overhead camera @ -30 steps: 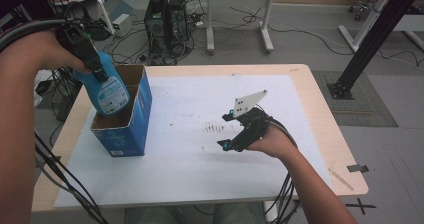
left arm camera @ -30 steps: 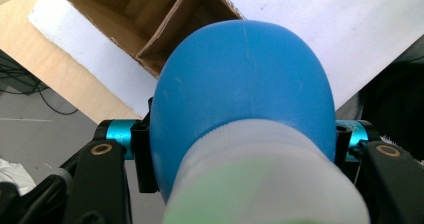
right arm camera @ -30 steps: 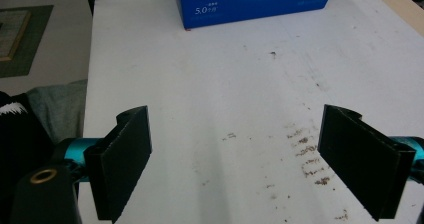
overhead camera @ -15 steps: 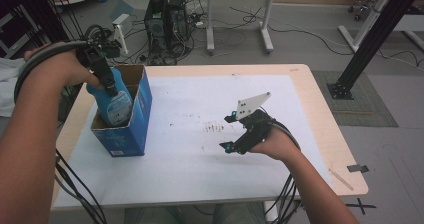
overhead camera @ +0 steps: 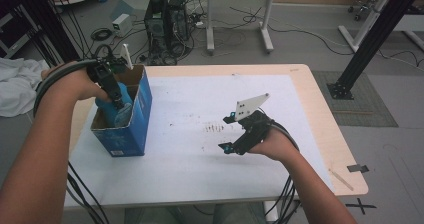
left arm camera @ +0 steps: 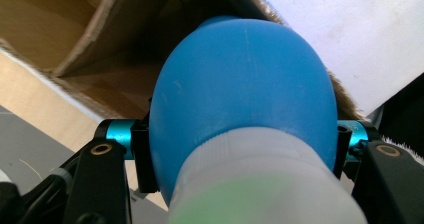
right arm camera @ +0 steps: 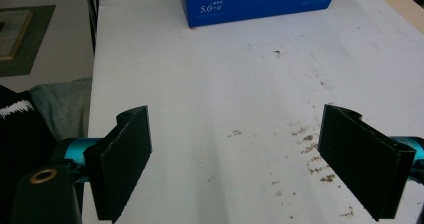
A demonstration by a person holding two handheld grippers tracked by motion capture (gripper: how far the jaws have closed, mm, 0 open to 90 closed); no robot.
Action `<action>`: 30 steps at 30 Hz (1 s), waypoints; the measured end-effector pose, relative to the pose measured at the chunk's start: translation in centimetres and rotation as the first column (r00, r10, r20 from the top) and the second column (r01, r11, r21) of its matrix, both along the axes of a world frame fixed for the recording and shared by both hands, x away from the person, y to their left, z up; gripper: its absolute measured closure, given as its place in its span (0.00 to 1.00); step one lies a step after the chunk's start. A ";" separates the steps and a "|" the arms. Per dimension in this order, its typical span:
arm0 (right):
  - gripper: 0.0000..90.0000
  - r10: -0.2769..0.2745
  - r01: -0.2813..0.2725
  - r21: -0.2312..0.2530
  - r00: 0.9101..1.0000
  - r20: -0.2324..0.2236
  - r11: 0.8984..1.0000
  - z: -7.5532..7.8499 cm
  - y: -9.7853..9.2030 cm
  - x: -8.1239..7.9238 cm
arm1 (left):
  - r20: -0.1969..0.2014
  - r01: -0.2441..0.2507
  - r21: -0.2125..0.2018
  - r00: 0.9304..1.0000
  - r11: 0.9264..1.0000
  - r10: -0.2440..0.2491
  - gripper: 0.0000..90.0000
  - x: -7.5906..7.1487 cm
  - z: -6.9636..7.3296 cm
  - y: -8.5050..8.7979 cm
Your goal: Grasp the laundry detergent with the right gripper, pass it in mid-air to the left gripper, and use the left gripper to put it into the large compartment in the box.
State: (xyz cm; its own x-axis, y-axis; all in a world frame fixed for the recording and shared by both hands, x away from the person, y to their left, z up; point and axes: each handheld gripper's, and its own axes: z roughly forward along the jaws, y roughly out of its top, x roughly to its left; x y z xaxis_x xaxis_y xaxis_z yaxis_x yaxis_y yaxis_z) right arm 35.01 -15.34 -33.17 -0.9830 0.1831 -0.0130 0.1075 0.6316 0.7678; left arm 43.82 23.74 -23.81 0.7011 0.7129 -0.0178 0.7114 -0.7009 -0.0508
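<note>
High view, left gripper (overhead camera: 116, 100): it points down into the open blue box (overhead camera: 140, 119) at the left of the surface (overhead camera: 200, 184), clamped on a blue bottle (overhead camera: 120, 109) whose lower part is already inside the box.
High view, right gripper (overhead camera: 231, 134): rests low over the white cover of the surface, well apart from the box, holding nothing.
Left gripper view, bottle (left arm camera: 242, 99): its rounded blue end faces the brown cardboard inside of the box (left arm camera: 75, 39); a pale sleeve wraps the part nearest the camera, and the jaws press on both flanks where blue meets sleeve.
Left gripper view, handling: the smooth, curved plastic looks slippery and probably light; the walls may give under a hard squeeze, so a firm hold across the widest part, as here, seems safest.
Right gripper view, right gripper (right arm camera: 235, 164): jaws stand wide apart with bare, stained surface (right arm camera: 200, 84) between them.
Right gripper view, box (right arm camera: 260, 1): its blue printed side stands farther off, straight ahead.
</note>
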 end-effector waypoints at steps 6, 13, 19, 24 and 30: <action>0.15 0.001 -0.001 -0.006 1.000 -0.002 1.000 -0.1 0.2 0.0 | -0.020 -0.015 -0.003 1.000 1.000 0.015 0.42 0.3 -1.7 0.5; 0.15 0.002 -0.002 -0.008 1.000 -0.002 1.000 -0.3 0.4 0.0 | -0.036 0.002 0.011 0.999 1.000 -0.002 0.42 0.4 -3.3 0.6; 0.15 0.003 -0.003 -0.013 1.000 -0.006 1.000 -0.5 0.5 0.2 | -0.033 -0.005 -0.003 0.999 1.000 0.005 0.42 0.5 -4.4 0.2; 0.15 0.002 -0.002 -0.014 1.000 -0.008 1.000 -0.5 0.6 0.1 | -0.048 0.015 0.008 0.999 1.000 -0.015 0.42 0.7 -4.9 0.3; 0.15 0.003 -0.003 -0.009 1.000 -0.008 1.000 -0.7 0.6 0.2 | -0.036 0.006 0.003 0.999 1.000 -0.006 0.42 0.8 -5.1 0.4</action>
